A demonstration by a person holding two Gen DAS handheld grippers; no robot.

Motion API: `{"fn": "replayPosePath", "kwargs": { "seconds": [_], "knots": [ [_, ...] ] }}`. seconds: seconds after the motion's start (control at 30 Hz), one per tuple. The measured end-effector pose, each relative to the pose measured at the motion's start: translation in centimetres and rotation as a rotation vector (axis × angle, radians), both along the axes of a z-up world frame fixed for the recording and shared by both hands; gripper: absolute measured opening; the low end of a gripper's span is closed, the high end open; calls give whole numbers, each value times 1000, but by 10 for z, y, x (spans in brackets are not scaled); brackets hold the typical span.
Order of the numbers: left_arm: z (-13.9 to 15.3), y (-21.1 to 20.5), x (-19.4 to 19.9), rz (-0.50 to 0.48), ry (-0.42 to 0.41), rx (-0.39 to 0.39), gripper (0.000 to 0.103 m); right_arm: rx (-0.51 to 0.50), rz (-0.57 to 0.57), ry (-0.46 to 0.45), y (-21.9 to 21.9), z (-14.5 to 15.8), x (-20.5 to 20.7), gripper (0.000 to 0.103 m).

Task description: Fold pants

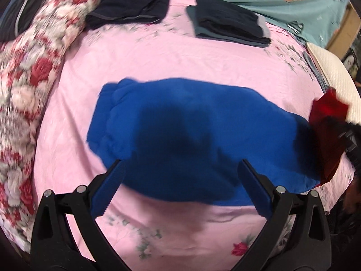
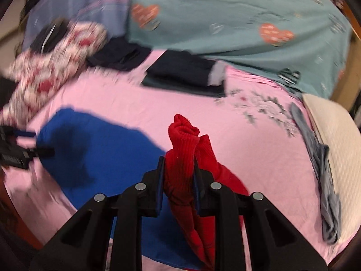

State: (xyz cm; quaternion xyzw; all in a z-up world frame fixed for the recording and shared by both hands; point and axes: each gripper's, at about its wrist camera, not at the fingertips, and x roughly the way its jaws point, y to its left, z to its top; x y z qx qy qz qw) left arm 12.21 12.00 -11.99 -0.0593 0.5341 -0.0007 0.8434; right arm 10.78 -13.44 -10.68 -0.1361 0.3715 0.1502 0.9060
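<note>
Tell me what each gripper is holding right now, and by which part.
Right gripper pinches the red garment just below its bunched end. Left gripper is open, holding nothing.

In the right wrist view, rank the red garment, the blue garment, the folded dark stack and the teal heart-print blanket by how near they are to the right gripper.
1. Red garment: clamped in the right gripper.
2. Blue garment: just left, lying on the pink sheet.
3. Folded dark stack: further back, centre.
4. Teal heart-print blanket: farthest, behind.

A home bedroom: pink floral bedsheet [image 1: 158, 52], teal quilt [image 2: 225, 22].
</note>
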Motion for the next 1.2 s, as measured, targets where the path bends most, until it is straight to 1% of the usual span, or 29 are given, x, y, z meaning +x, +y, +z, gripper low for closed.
{"fn": "replayPosePath", "kwargs": {
  "seconds": [0.07, 0.17, 0.2, 0.23, 0.27, 0.33, 0.37, 0.4, 0.43, 0.47, 0.53, 0.6, 0.67, 0.73, 0.77, 0.8, 0.83, 0.87, 0.93, 1.03, 1.1, 1.13, 1.17, 1.2],
  "knots": [
    [-4, 8, -4, 15, 7, -7, 101, -80, 64, 31, 25, -26, -3, 21],
    [-9, 21, -11, 32, 18, -8, 101, -187, 131, 58, 53, -58, -12, 21],
    [-11, 24, -13, 37, 23, -11, 101, -205, 144, 68, 58, -65, -13, 21],
    [-12, 27, -14, 38, 26, -13, 101, -226, 157, 82, 63, -71, -14, 26],
    [-14, 28, -15, 37, 30, -14, 101, -262, 176, 87, 69, -78, -17, 36],
    [-17, 30, -14, 30, 38, -13, 101, -304, 217, 76, 77, -79, -23, 49],
    [-17, 31, -13, 26, 40, -10, 101, -317, 227, 78, 79, -76, -27, 49],
    [-17, 31, -11, 22, 38, -8, 101, -298, 236, 87, 79, -70, -29, 49],
    [-17, 31, -10, 20, 36, -10, 101, -238, 245, 101, 74, -59, -31, 48],
    [-16, 32, -9, 19, 31, -16, 101, -122, 234, 117, 60, -41, -32, 48],
    [-15, 32, -7, 19, 26, -24, 101, 18, 171, 136, 37, -22, -29, 48],
    [-16, 31, -4, 16, 23, -39, 101, 104, 68, 161, 8, -12, -19, 49],
    [-19, 28, -2, 9, 26, -51, 101, 103, 28, 186, -4, -17, -13, 47],
    [-23, 22, -1, -4, 32, -63, 101, 77, 34, 213, -5, -28, -7, 44],
    [-24, 21, 0, -9, 32, -65, 101, 77, 38, 219, -3, -31, -5, 41],
    [-24, 18, 0, -16, 31, -64, 101, 88, 31, 236, -1, -36, 1, 40],
    [-25, 17, 0, -18, 31, -63, 101, 99, 22, 255, 0, -39, 5, 40],
    [-25, 17, 0, -17, 30, -64, 101, 111, 24, 298, 3, -47, 11, 40],
    [-25, 19, -1, -11, 31, -77, 101, 98, 31, 364, 6, -63, 11, 40],
    [-25, 24, -3, 2, 26, -83, 101, 86, 46, 372, 0, -66, 7, 40],
    [-26, 28, -2, 15, 28, -94, 101, 55, 64, 410, -2, -73, 4, 40],
    [-27, 29, -2, 19, 30, -99, 101, 46, 76, 404, -2, -74, 3, 36],
    [-27, 30, -1, 21, 29, -99, 101, 43, 84, 394, -3, -73, 2, 28],
    [-27, 31, 0, 24, 26, -100, 101, 42, 78, 397, -5, -72, 2, 24]
  ]
}}
